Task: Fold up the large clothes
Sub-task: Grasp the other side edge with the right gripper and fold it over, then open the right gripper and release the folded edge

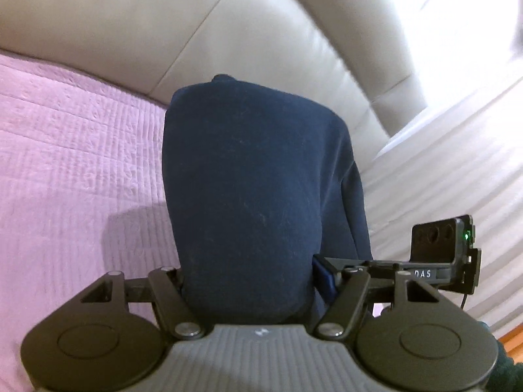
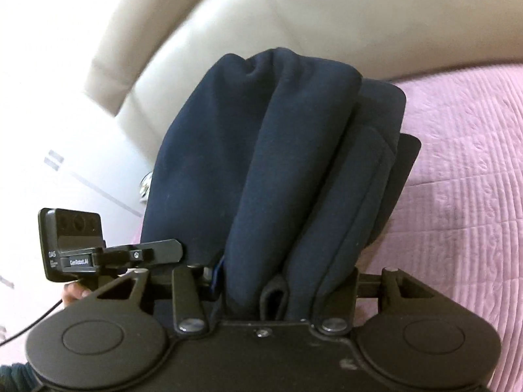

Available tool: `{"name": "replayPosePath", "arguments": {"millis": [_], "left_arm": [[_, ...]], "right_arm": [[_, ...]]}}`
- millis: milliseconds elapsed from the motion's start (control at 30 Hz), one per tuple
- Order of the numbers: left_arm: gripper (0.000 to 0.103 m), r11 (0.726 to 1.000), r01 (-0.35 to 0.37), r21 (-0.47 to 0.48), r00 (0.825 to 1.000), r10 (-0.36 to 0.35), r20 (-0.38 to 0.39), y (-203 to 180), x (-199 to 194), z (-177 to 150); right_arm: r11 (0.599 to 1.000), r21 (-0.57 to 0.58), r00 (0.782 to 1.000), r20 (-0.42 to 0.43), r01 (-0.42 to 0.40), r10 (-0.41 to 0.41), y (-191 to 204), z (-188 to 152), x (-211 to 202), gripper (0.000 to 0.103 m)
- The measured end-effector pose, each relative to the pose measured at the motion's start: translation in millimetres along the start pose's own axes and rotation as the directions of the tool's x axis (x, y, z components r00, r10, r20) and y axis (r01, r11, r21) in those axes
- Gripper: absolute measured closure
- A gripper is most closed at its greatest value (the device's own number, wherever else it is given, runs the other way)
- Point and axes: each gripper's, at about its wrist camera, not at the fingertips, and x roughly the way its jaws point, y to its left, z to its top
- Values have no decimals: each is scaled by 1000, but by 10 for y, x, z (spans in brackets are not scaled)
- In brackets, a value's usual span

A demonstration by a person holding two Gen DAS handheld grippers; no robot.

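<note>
the main risk here is the bundle coming apart — the navy garment [image 1: 251, 189] is thick and soft, and if either grip loosens or the two sides drift apart unevenly, the stacked layers seen in the right wrist view could slide and the fold would open up; a second risk is the hanging end dragging on the pink quilted bedspread [image 1: 65, 163] and bunching underneath when it is set down. the left hand-held gripper [image 1: 248, 281] has its fingers closed in on the cloth, the fabric filling the whole gap between them and running from the 6 o'clock edge up to about 12 o'clock in its view. the right hand-held gripper [image 2: 278, 284] likewise clamps a wad of several folded layers of the navy garment [image 2: 278, 150], with rolled edges showing toward 1 o'clock. in both views the garment looks lifted above the bedspread rather than lying flat on it — a shadow falls on the quilt at 9 o'clock in the left view. behind it, from 10 to 2 o'clock, is the cream padded headboard [image 1: 163, 23].
</note>
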Motion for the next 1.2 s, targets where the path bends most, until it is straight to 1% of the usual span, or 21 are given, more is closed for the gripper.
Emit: {"name": "replayPosePath", "arguments": {"millis": [67,167,300,400,467,533,567,633,667,700,733,767,800,867,900,933,1000,1033,1100,1167,1200], "left_arm": [[31,1000,-1,-13,1000,1,15,-53,-244,-182],[29,999,-21,-28,1000,22,11,-59,-493,-457],[28,998,-49,-35,999,49,2,0,-649,-804],[28,996,-62,-66,998,62,0,156,-591,-1025],[28,993,-80,-87,997,80,-9,289,-482,-1118],[28,988,-128,-87,991,125,-41,457,-297,-1187],[28,984,-154,-94,987,150,-56,534,-236,-1210],[29,969,-233,-80,972,229,-51,651,-203,-1251],[24,965,-250,-79,968,248,-39,692,-231,-1251],[20,966,-248,-75,969,248,-20,721,-278,-1258],[17,962,-267,-66,964,267,-3,733,-340,-1261],[9,953,-301,-43,954,301,1,735,-384,-1265],[4,942,-334,-19,943,334,2,726,-411,-1266],[2,926,-377,1,926,377,-4,700,-434,-1288],[2,922,-387,4,922,387,-10,667,-437,-1286],[2,913,-407,16,913,407,-13,623,-448,-1278],[2,886,-461,55,886,463,-18,532,-501,-1351],[2,867,-494,68,868,496,-23,458,-497,-1344],[3,824,-561,81,823,565,-51,332,-531,-1334],[8,805,-588,78,798,593,-105,244,-590,-1330],[9,796,-601,71,786,605,-129,217,-613,-1322]], "right_arm": [[999,-39,1000,-12,-8,7,232,-130,-42,42],[997,-74,999,-44,-9,5,475,-386,-13,42],[998,-53,997,-83,-15,11,524,-716,114,42],[999,-49,996,-84,-6,2,417,-910,250,42],[998,-57,996,-85,33,-38,327,-1002,416,42],[997,-26,992,-94,77,-79,159,-1072,608,41],[995,-17,990,-101,100,-101,74,-1096,718,39],[987,-13,983,-94,158,-158,-165,-1164,873,35],[987,-12,984,-82,160,-160,-270,-1178,913,28],[990,-3,988,-68,141,-141,-364,-1191,927,22],[990,3,988,-60,142,-141,-434,-1181,916,21],[990,0,988,-59,143,-143,-441,-1173,946,21],[990,-14,988,-55,143,-144,-461,-1178,920,20],[986,-56,986,-51,156,-159,-472,-1200,843,20],[984,-72,985,-50,163,-166,-465,-1188,829,20],[983,-70,984,-51,169,-173,-434,-1204,846,19],[981,-33,980,-53,189,-190,-462,-1177,790,17],[975,-24,974,-50,222,-222,-408,-1161,764,17],[948,-44,947,-48,315,-317,-344,-1117,645,14],[928,-48,927,-51,369,-371,-256,-1057,535,15],[903,-58,903,-35,426,-429,-183,-1021,462,15]]}}
